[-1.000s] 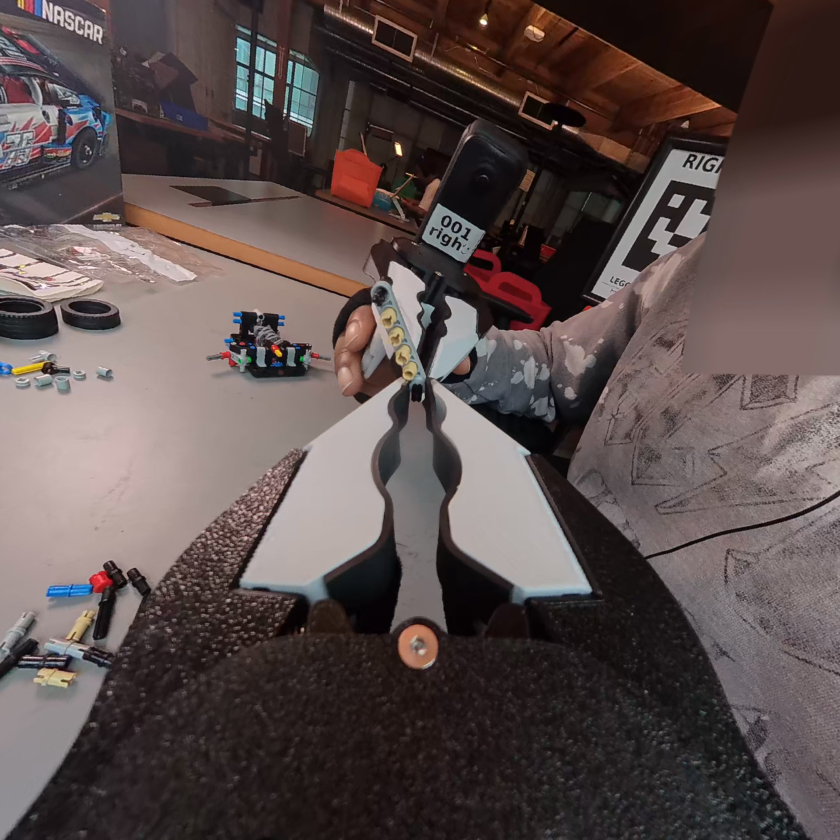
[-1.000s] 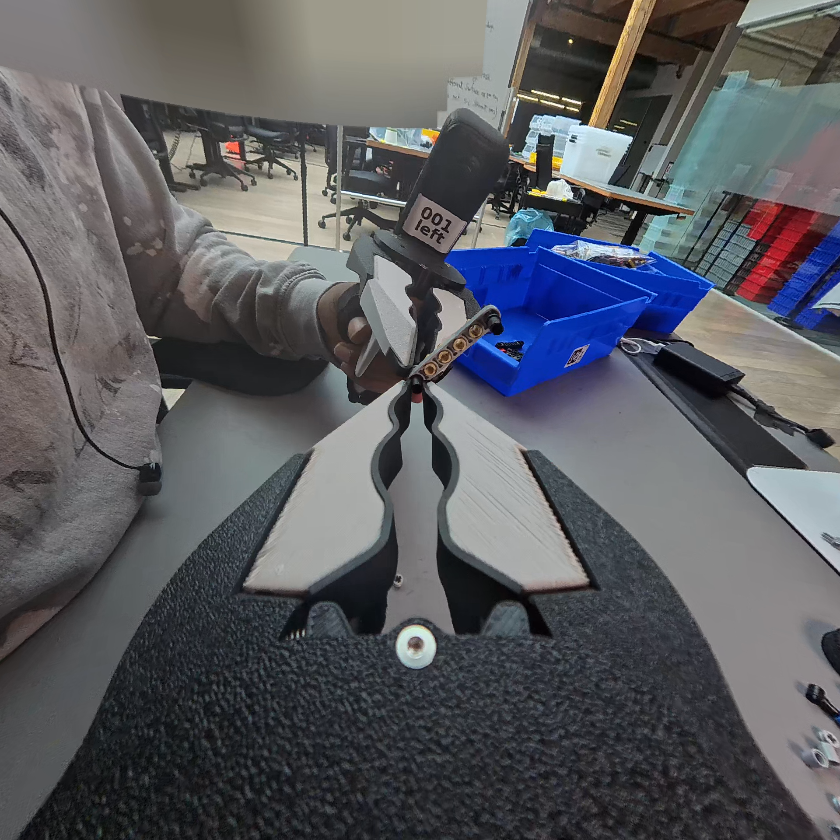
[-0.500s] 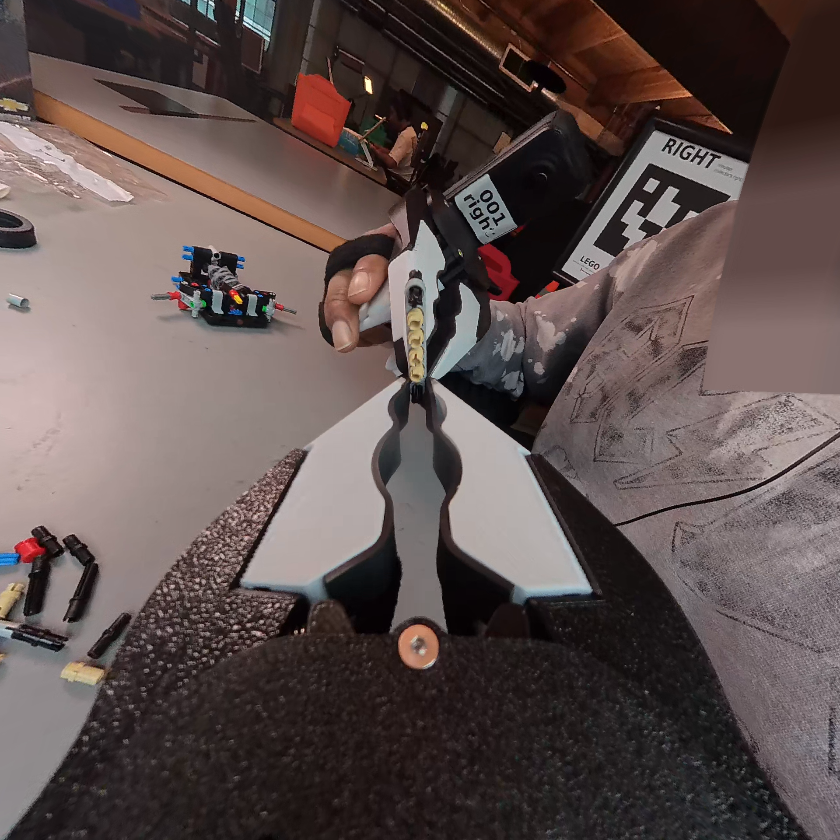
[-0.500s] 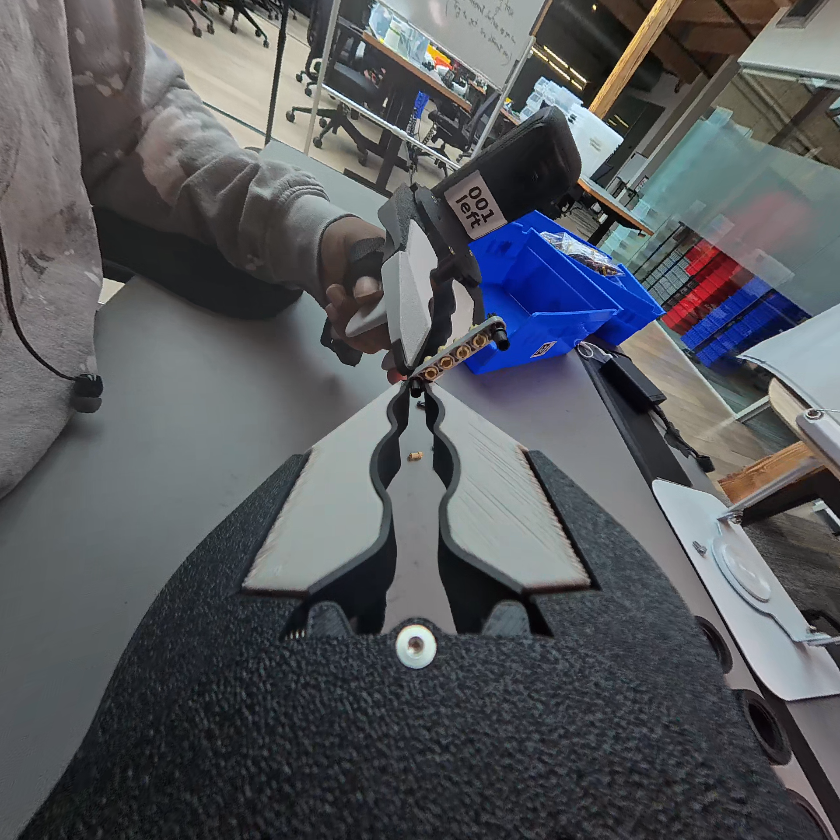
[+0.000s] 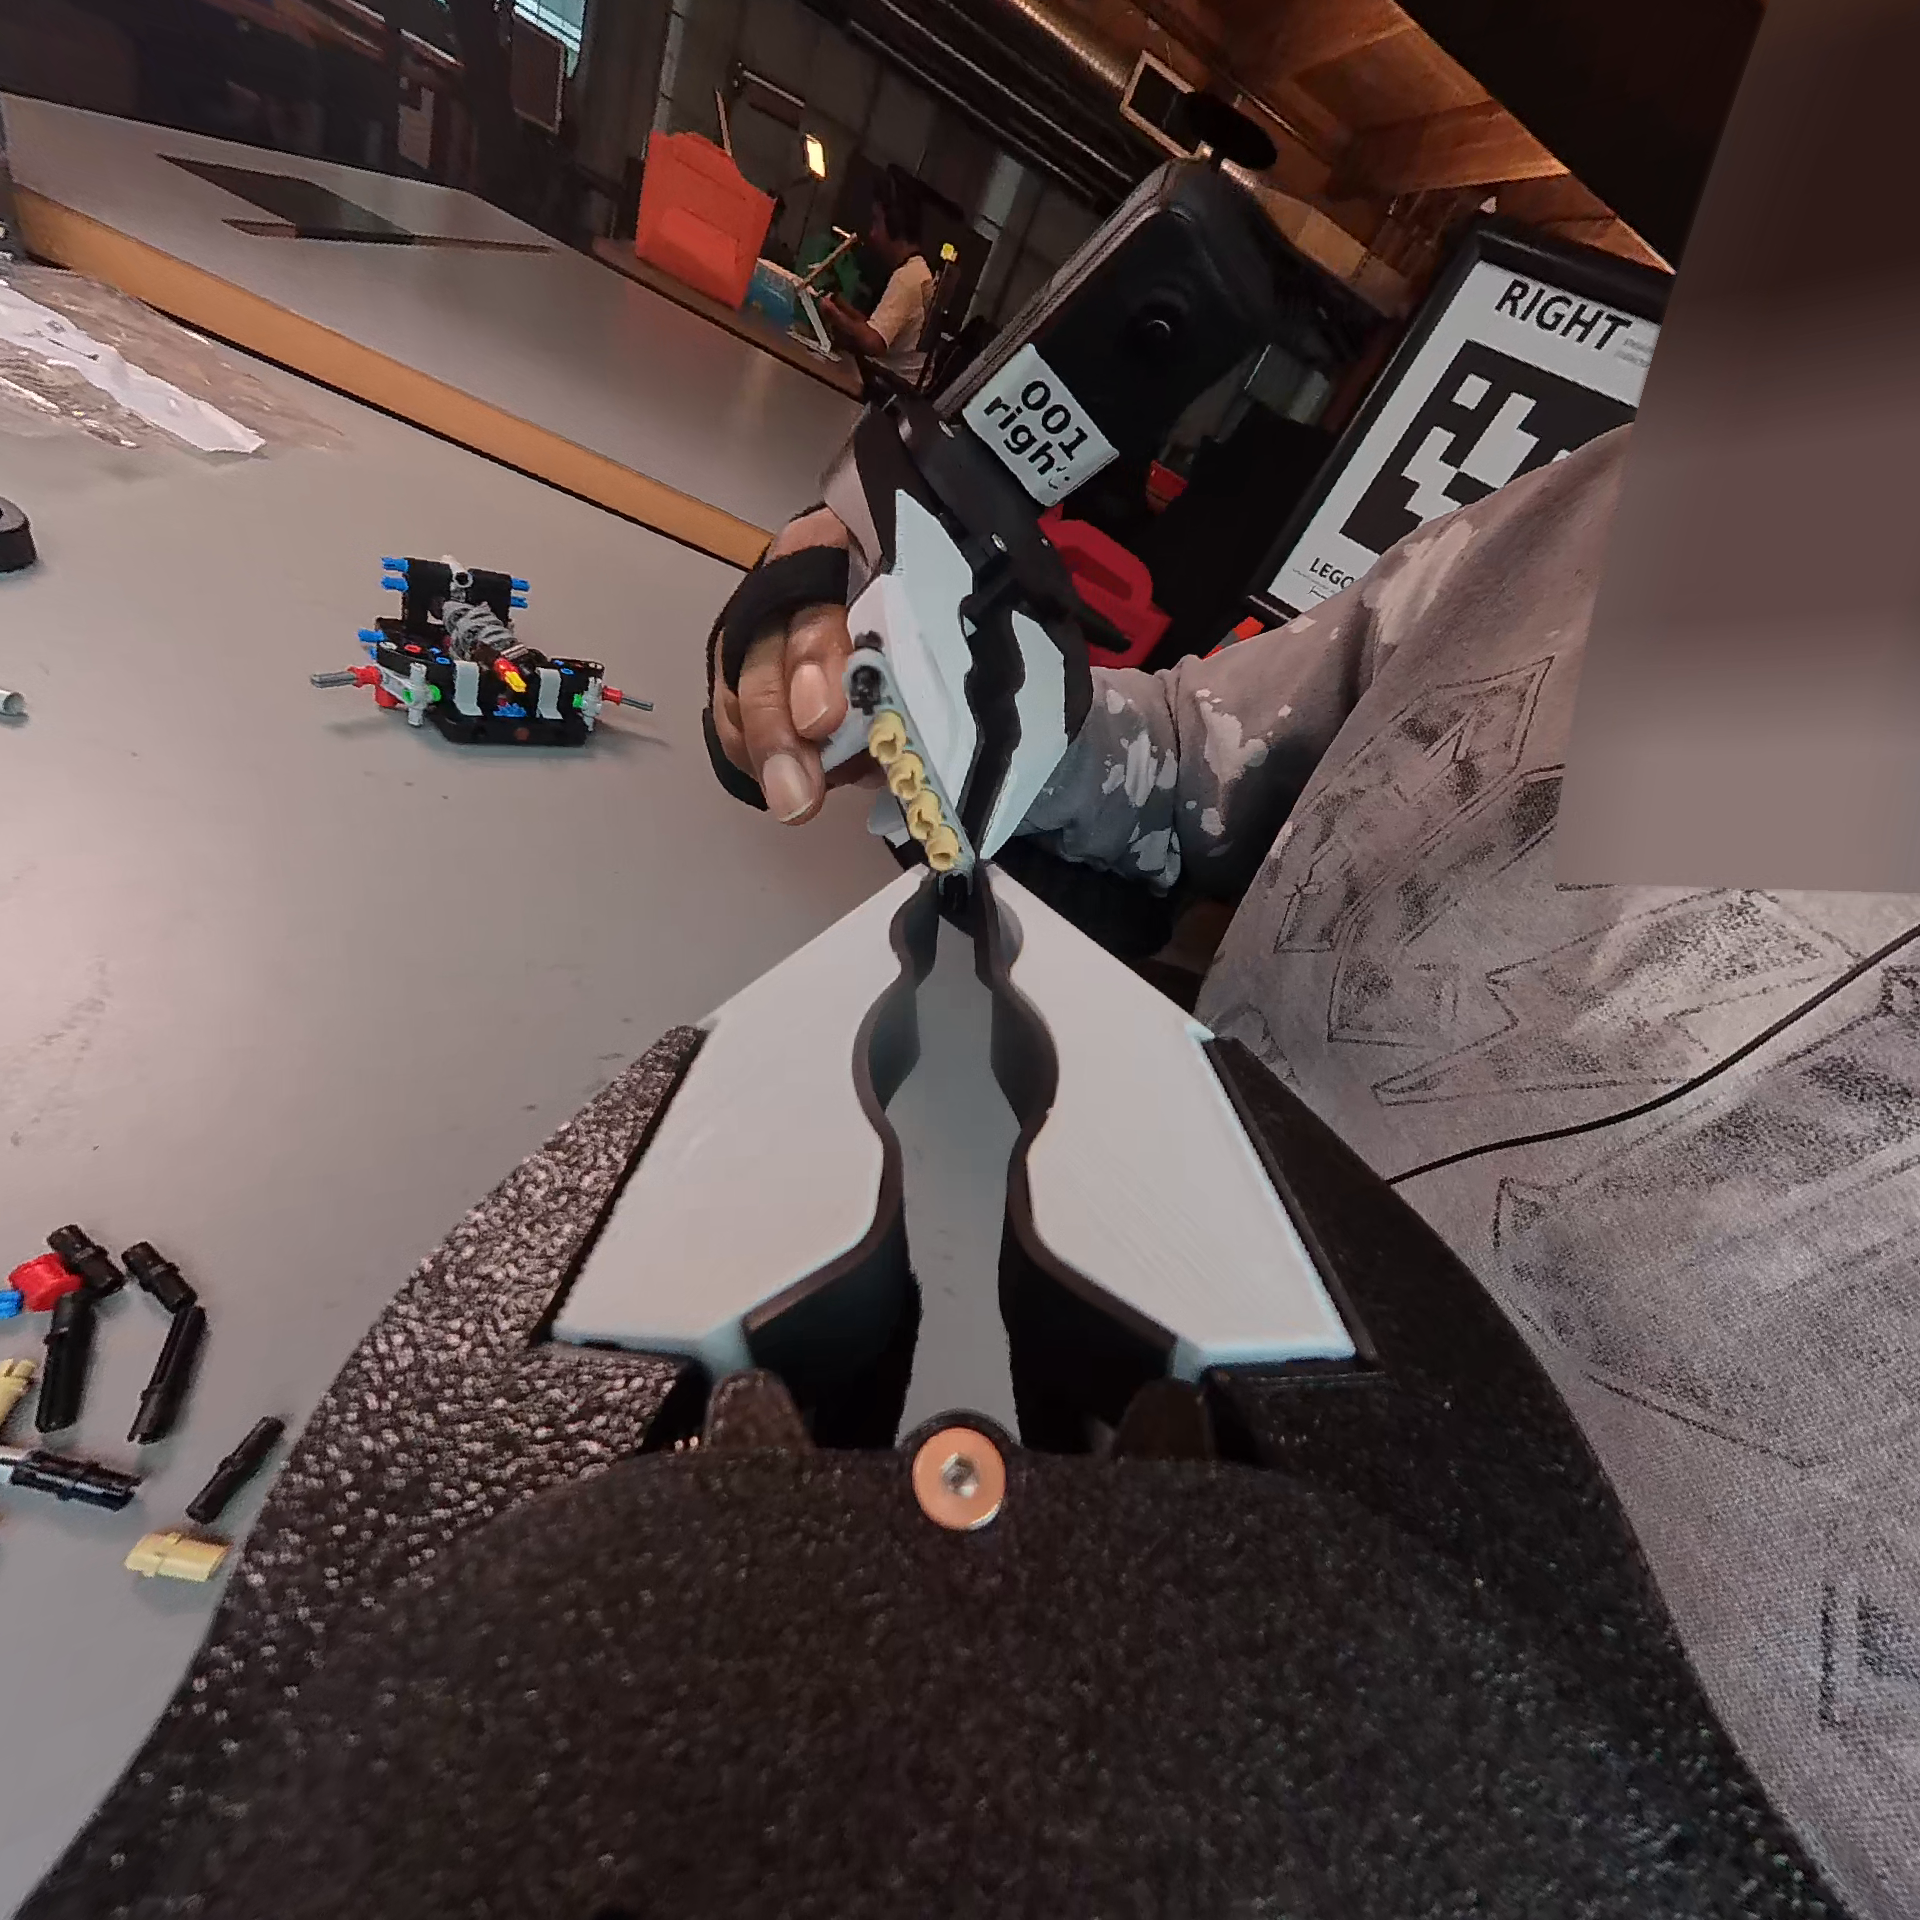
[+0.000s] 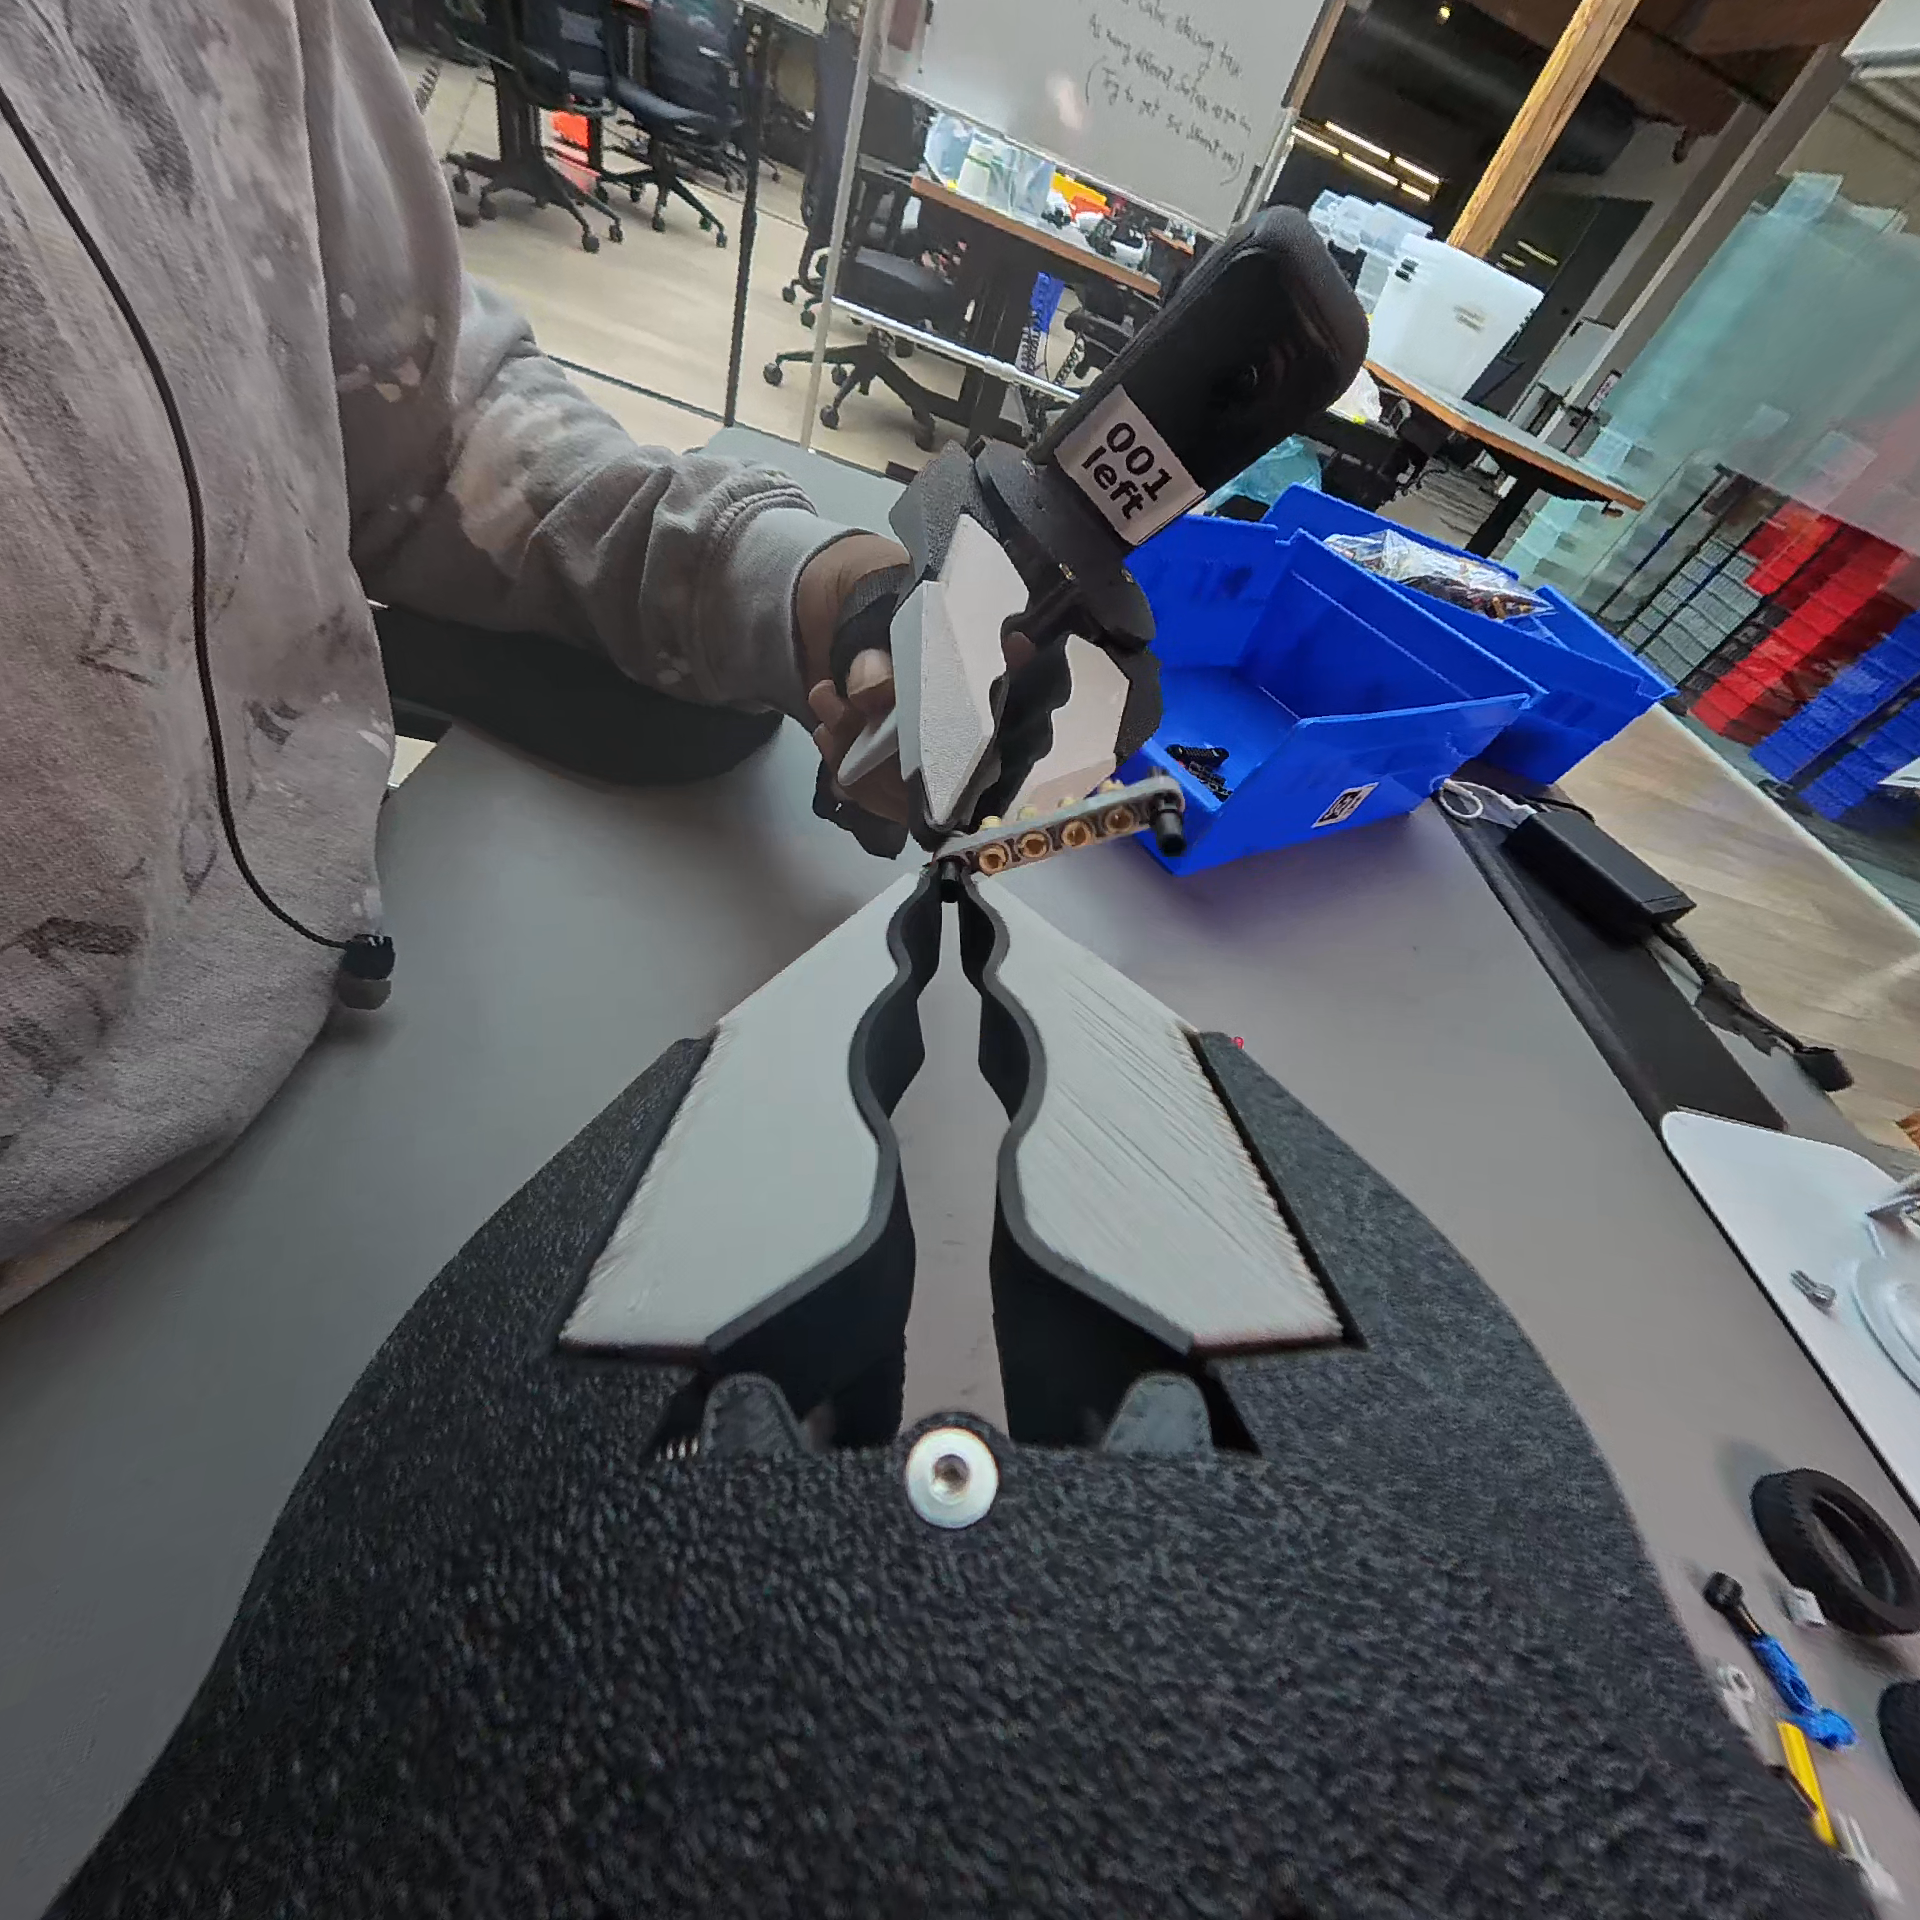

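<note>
We log a grey studded beam with 4 tan pins and 1 black pin, held in the air above the table between the 2 gripper tips. In the left wrist view the left gripper has its fingers drawn together and clamped on the beam's lower end. In the right wrist view the beam lies nearly level, and the right gripper has its fingers drawn together on a small black pin at the beam's near end; whether that pin is seated in the beam we cannot tell. The opposite gripper shows just behind the beam in each view, held by a hand in a black strap and a mottled grey sleeve.

Surface: a matte grey table. In the left wrist view we note a small black built assembly with blue, red and green pins, well apart from the beam, and loose black pins with a tan connector near the left edge. In the right wrist view, 2 blue bins stand behind the beam, a black power brick lies beside them, and a black tyre and small loose parts sit at the right edge.

Room: a second long table with a wooden edge, an orange container, a seated person far back, a framed black-and-white marker board; on the other side, office chairs, a whiteboard, a timber post and glass partitions.
</note>
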A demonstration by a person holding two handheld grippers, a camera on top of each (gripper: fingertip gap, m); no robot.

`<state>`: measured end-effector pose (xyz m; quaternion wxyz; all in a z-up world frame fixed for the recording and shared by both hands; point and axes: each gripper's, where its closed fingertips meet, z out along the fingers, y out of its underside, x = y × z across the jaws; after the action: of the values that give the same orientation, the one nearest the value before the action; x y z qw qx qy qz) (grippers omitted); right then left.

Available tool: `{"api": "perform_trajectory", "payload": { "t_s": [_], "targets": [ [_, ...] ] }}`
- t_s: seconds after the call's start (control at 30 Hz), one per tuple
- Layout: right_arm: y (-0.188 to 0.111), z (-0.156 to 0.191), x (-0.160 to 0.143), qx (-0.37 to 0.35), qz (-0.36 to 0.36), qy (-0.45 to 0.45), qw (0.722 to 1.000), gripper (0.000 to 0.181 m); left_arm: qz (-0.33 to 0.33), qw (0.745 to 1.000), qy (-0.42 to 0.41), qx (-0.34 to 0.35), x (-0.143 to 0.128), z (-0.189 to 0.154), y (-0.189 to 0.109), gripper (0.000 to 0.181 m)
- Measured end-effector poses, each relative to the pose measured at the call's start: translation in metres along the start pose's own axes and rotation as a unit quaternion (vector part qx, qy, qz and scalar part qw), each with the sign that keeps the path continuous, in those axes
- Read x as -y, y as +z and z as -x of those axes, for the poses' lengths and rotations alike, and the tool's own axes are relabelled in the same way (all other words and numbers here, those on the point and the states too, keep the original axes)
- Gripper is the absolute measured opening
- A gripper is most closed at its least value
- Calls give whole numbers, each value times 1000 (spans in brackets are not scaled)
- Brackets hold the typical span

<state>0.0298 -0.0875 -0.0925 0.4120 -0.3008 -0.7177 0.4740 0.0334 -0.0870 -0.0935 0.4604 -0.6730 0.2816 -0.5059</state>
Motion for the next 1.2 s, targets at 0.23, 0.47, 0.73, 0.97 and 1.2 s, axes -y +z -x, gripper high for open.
{"api": "perform_trajectory", "payload": {
  "t_s": [0.23, 0.47, 0.73, 0.97, 1.2],
  "targets": [
    [-26, -21, 8, -38, -16, 0, 999, 2, -43, 996, 16, 74, 17, 21, -47, 0],
    [-11, -13, 3, -39, -7, -28, 999, 3, -43, 996, -72, -11, 7, 9, -10, 22],
    [0, -4, 1, -43, 22, -74, 996, 3, -30, 996, -80, -21, 5, 4, 2, 6],
    [2, 1, 4, -20, 17, -49, 998, 2, 9, 999, -39, -4, 2, -1, -1, 6],
    [2, 5, 3, -2, 17, -33, 999, 2, 29, 999, -15, 8, -2, -3, -5, 6]
  ]
}}
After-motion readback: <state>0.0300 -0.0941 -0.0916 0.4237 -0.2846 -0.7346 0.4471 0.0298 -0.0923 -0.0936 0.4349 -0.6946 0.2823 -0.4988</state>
